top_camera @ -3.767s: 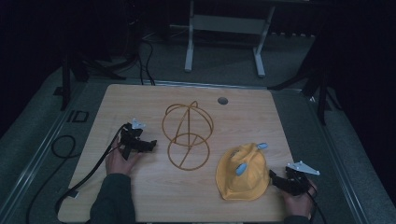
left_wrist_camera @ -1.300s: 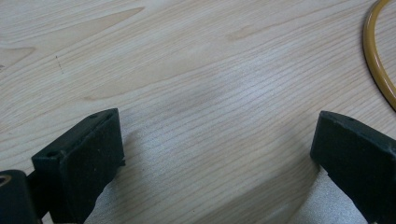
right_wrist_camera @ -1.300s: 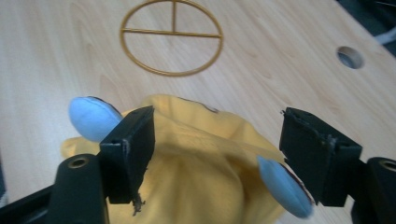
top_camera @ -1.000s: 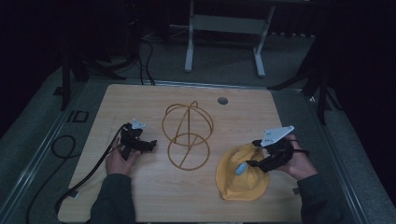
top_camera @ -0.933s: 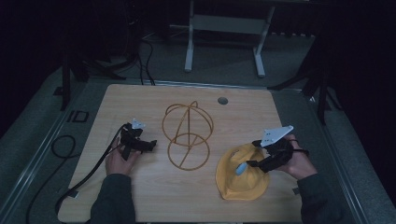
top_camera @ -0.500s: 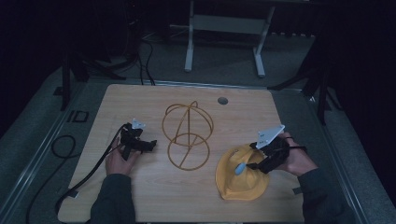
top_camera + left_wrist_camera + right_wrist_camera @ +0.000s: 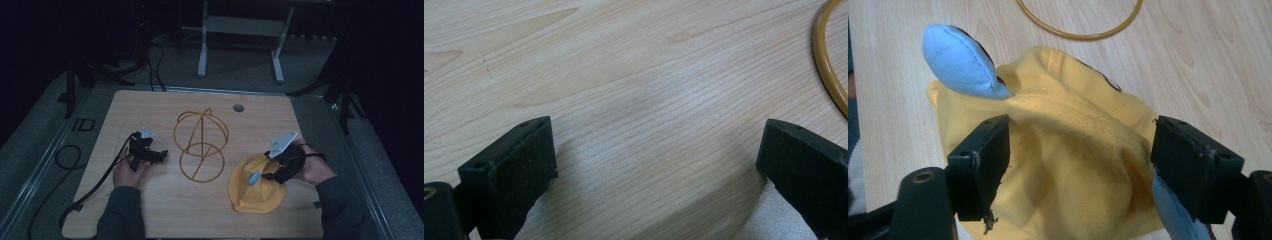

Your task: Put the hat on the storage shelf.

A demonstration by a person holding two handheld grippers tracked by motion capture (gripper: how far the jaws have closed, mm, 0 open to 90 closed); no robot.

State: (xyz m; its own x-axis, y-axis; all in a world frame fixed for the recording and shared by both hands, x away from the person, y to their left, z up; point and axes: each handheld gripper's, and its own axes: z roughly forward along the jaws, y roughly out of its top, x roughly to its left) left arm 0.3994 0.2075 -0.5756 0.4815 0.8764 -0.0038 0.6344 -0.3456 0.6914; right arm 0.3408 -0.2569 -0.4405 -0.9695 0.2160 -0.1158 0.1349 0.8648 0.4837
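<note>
In the left gripper view the wire ring point(image 7: 830, 65) is cut off at the right edge. The yellow hat point(image 7: 1073, 165) runs off the bottom of the right gripper view, its dark markings unreadable.

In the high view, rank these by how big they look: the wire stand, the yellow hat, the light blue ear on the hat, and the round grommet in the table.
1. wire stand
2. yellow hat
3 and 4. light blue ear and round grommet look about alike, so I won't rank them.

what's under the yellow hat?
Bare wood table shows around the yellow hat. Whatever lies beneath is covered by its fabric. The right tool hovers open over its crown.
</note>
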